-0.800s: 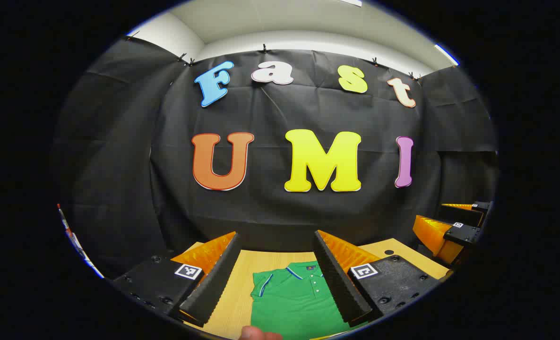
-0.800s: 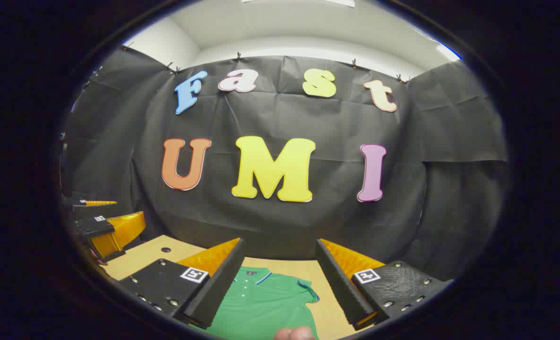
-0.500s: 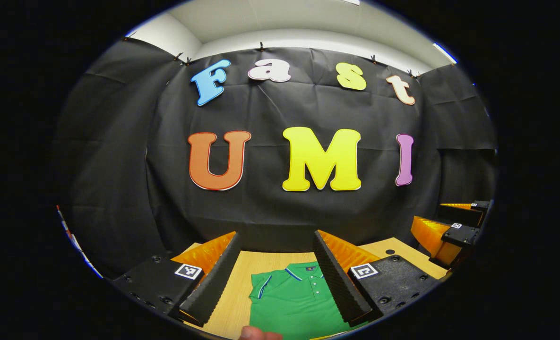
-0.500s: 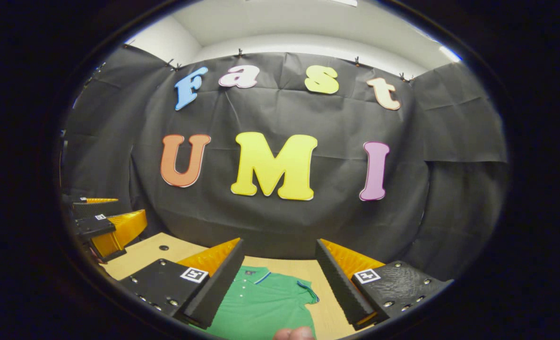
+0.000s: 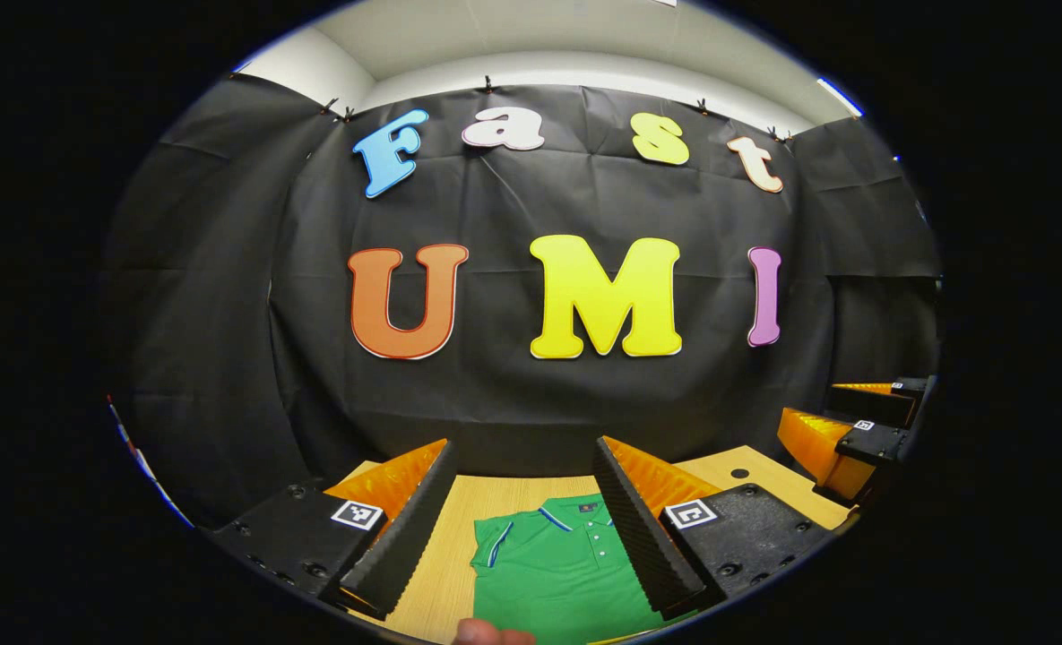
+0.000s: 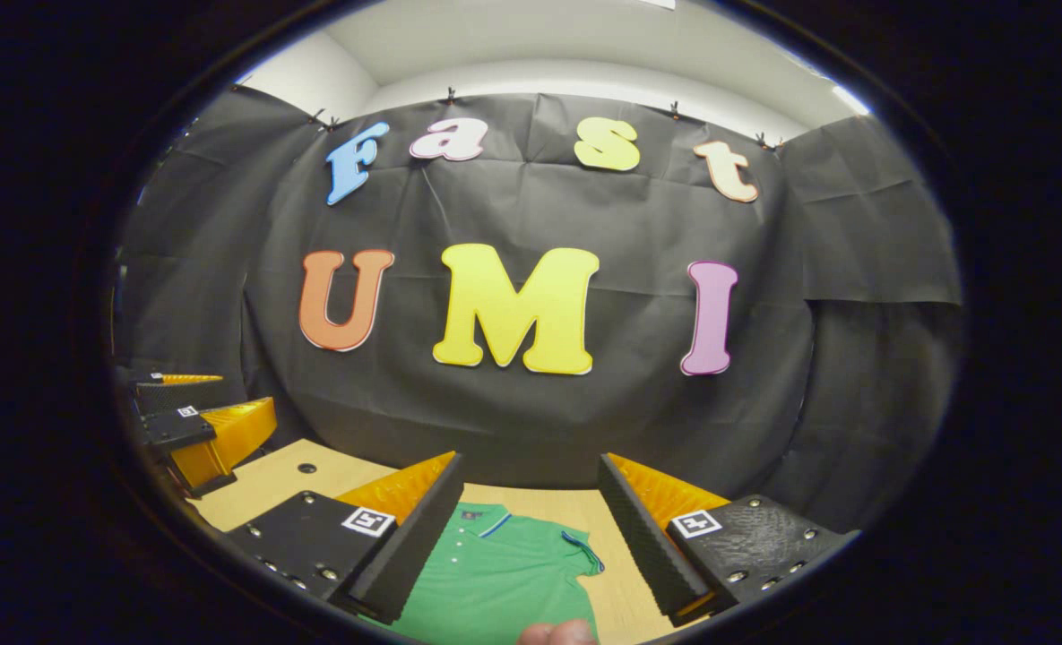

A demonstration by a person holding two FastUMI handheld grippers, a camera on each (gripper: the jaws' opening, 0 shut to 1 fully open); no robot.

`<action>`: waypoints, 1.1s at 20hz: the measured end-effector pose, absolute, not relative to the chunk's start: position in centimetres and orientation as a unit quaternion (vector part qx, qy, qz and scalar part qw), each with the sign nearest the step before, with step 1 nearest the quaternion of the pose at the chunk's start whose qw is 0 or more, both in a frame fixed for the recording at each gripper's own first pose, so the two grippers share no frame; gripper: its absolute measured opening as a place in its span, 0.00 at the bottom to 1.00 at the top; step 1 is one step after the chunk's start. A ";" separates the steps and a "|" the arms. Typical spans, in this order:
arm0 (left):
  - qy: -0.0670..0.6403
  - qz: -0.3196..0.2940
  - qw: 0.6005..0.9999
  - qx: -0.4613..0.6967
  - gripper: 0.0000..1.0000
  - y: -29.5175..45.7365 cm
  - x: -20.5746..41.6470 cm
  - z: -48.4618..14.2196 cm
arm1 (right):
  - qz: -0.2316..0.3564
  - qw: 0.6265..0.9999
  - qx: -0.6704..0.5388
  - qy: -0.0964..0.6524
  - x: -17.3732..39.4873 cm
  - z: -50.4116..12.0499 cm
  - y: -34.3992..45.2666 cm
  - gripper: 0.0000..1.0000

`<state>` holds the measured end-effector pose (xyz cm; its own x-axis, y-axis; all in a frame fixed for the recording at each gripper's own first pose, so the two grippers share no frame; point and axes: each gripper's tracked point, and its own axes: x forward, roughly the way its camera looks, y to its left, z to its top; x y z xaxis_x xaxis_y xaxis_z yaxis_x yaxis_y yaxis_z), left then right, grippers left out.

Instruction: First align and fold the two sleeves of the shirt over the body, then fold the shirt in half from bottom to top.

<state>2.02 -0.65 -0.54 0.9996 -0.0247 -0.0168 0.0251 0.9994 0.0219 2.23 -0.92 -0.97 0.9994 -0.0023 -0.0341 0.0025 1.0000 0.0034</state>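
Looks like a recording booth set up in a lab or office room, not anybody's home.

Black cloth [image 5: 226, 313] is clipped up as a wall on three sides, with plain white wall [image 5: 315, 67] and ceiling [image 6: 584, 36] showing above it plus a strip light [image 5: 840, 97]. Down low there's a light wooden counter [image 6: 271, 479] with a green polo shirt [image 6: 495, 582] laid flat on it.
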 end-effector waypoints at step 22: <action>0.105 0.022 0.994 0.014 0.99 -2.3 3.0 -7.2 | 0.057 0.965 -0.009 0.255 20.2 -26.8 -10.9 0.96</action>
